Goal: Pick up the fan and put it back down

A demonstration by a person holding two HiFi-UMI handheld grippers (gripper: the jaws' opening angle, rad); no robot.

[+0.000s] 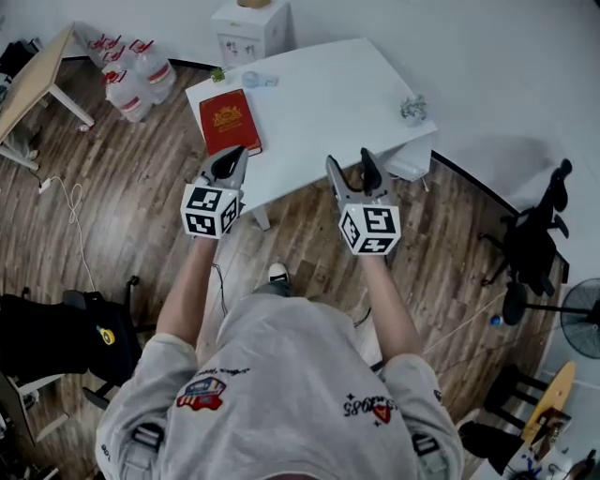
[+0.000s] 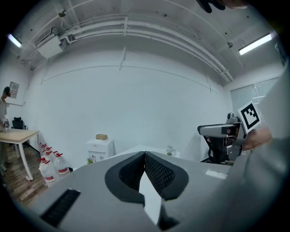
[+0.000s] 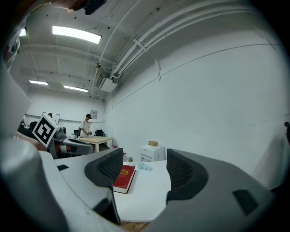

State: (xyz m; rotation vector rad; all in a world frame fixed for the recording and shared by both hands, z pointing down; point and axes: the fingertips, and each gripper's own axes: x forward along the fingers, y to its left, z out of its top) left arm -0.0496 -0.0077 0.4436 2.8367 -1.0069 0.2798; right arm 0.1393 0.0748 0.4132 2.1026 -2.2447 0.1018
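A dark standing fan (image 1: 582, 318) with a round cage shows at the right edge of the head view, on the wooden floor well to the right of both grippers. My left gripper (image 1: 232, 163) is held out in front of me by the white table's (image 1: 319, 103) near-left corner; its pads meet at the tips with nothing between them (image 2: 145, 156). My right gripper (image 1: 354, 171) is level beside it at the table's near edge. Its jaws stand wide apart and empty (image 3: 145, 165). The fan appears in neither gripper view.
The table holds a red book (image 1: 229, 120), a small pale blue object (image 1: 258, 80) and a small plant (image 1: 413, 110). A white cabinet (image 1: 248, 28) stands behind it, water bottles (image 1: 136, 75) and a wooden desk (image 1: 33, 80) to the left, a black office chair (image 1: 534, 239) to the right.
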